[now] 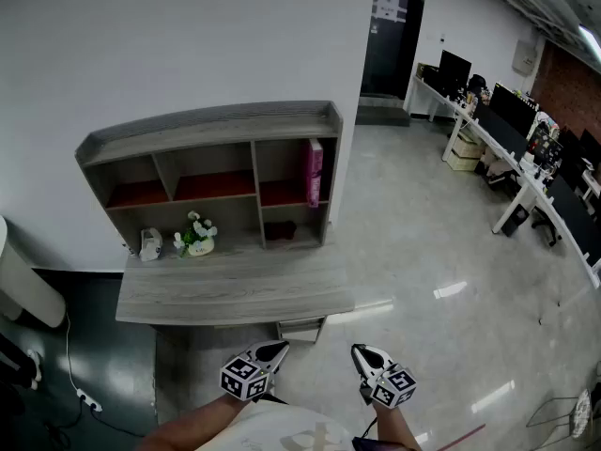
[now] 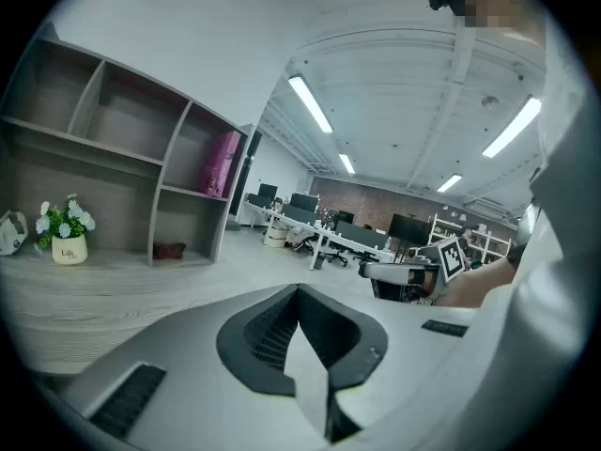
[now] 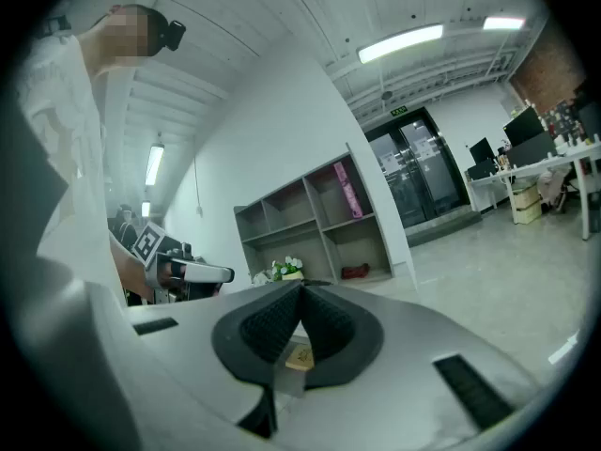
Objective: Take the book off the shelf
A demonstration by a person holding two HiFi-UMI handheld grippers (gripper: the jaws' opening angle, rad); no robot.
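Left gripper: jaws closed together, holding nothing.
Right gripper: jaws closed together, holding nothing.
Book: upright in shelf's upper right compartment, well apart from both grippers.

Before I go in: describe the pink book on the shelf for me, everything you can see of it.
The book is pink to magenta, tall and fairly slim, with a plain-looking cover; any print is too small to read. It stands upright in the upper right compartment of the shelf, on its reddish board, up against the right side wall. It is alone in that compartment, and nothing else touches it.
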